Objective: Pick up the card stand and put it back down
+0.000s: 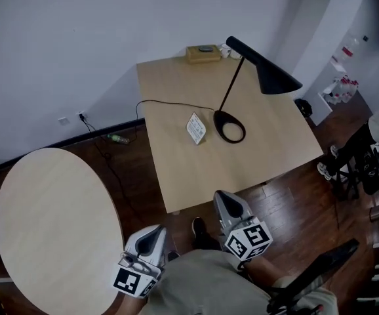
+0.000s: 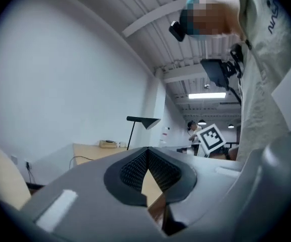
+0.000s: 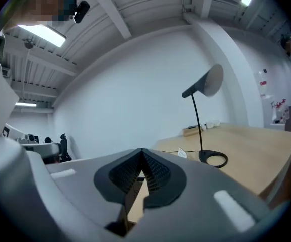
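Head view, contents from largest to smallest.

Square bench (image 1: pixel 268 156) – pale wood, matte, flat-topped, straight-edged; it carries all the small items.

Round bench (image 1: pixel 52 228) – the same pale wood, at the lower left, bare.

Desk lamp (image 1: pixel 263 71) – black, with a thin slanted stem, a cone shade and a flat ring base.

Left tool (image 1: pixel 151 240) and right tool (image 1: pixel 229 205) – grey moulded shells with black ribbed pads. Each is closed pad to pad with nothing between them. Both hang at the person's body, off the square bench's near edge.

Box (image 1: pixel 203 53) – tan, low and rectangular, at the far edge.

Cable (image 1: pixel 170 102) – thin, black, running from the lamp off the left edge.

Card stand (image 1: pixel 197 128) – a small white printed panel, stiff and thin, propped at a lean. It stands mid-bench, just beside the lamp's ring base on its left, with its width oblique to the bench edges.

Governing relation: the card stand lies ahead of both tools and well apart from them. The right tool is the nearer one and looks likelier to reach. Its pads would need to part first and then close across the panel's thin faces, keeping clear of the lamp stem.
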Action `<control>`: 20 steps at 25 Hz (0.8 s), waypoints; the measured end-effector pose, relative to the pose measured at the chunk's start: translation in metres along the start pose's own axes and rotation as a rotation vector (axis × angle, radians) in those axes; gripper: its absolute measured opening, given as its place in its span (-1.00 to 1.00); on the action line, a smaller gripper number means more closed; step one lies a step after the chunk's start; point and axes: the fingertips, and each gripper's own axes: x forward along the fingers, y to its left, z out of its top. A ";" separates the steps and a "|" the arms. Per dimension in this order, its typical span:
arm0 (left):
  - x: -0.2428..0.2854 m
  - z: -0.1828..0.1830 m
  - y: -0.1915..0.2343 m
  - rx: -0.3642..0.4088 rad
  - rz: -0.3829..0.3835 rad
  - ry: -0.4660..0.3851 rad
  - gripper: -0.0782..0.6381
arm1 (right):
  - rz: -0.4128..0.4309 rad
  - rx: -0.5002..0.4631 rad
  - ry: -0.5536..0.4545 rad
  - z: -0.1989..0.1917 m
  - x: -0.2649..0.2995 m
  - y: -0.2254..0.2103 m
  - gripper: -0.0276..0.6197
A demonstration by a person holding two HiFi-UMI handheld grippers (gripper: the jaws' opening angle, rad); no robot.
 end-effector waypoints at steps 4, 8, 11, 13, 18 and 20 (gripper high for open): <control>-0.025 0.001 -0.017 0.078 0.010 0.022 -0.77 | -0.040 -0.029 -0.026 0.017 -0.048 0.044 -0.91; -0.042 0.004 -0.022 0.063 0.078 -0.017 -0.77 | -0.074 -0.076 0.000 0.012 -0.081 0.071 -0.91; -0.048 0.002 -0.031 0.075 0.107 -0.017 -0.77 | -0.063 -0.098 -0.003 0.010 -0.096 0.080 -0.91; -0.047 -0.003 -0.041 0.074 0.109 -0.008 -0.77 | -0.058 -0.095 -0.002 0.007 -0.105 0.078 -0.91; -0.025 -0.010 -0.076 0.069 0.088 0.027 -0.77 | -0.073 -0.085 -0.023 0.008 -0.136 0.056 -0.91; -0.012 -0.012 -0.091 0.072 0.077 0.039 -0.78 | -0.089 -0.082 -0.032 0.009 -0.149 0.040 -0.91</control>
